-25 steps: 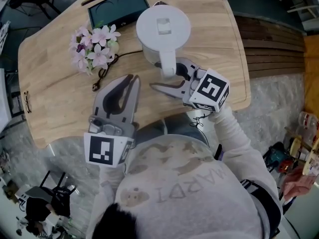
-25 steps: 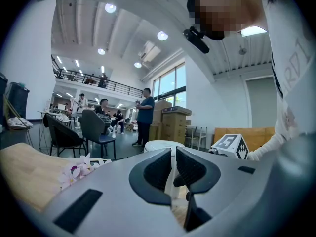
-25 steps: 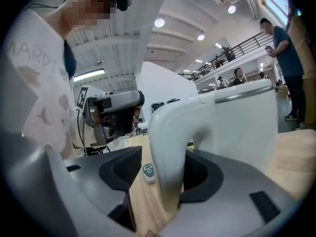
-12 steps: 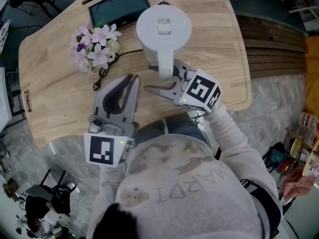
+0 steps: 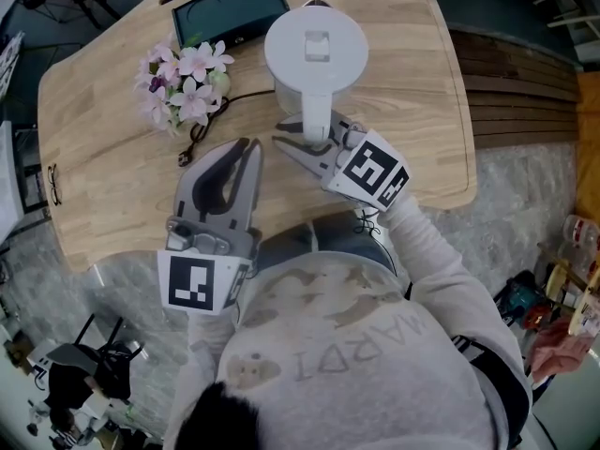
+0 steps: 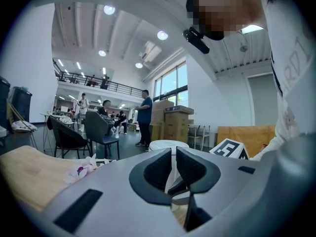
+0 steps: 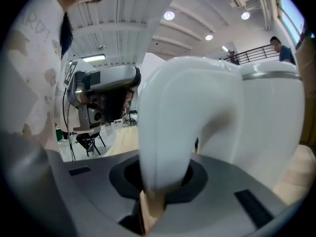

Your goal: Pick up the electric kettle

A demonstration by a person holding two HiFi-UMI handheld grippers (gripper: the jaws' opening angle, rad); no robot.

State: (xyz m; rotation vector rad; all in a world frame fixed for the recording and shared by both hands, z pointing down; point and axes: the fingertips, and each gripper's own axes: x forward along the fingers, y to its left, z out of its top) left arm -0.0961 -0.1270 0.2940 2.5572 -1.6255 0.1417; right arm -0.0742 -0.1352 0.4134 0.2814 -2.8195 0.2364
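Observation:
The white electric kettle stands on the wooden table, its handle pointing toward me. My right gripper is shut on that handle, one jaw on each side. In the right gripper view the handle fills the space between the pads of the right gripper, with the kettle body behind. My left gripper hovers to the left of the handle, shut and holding nothing. The left gripper view has the left gripper in front of the kettle's lid.
A bunch of pink artificial flowers lies left of the kettle, with a dark cord running past it. A dark rectangular tray sits at the far table edge. Glasses lie at the left rim.
My right gripper slid in toward the kettle and its wide-open jaws closed on the handle. The left gripper stayed where it was.

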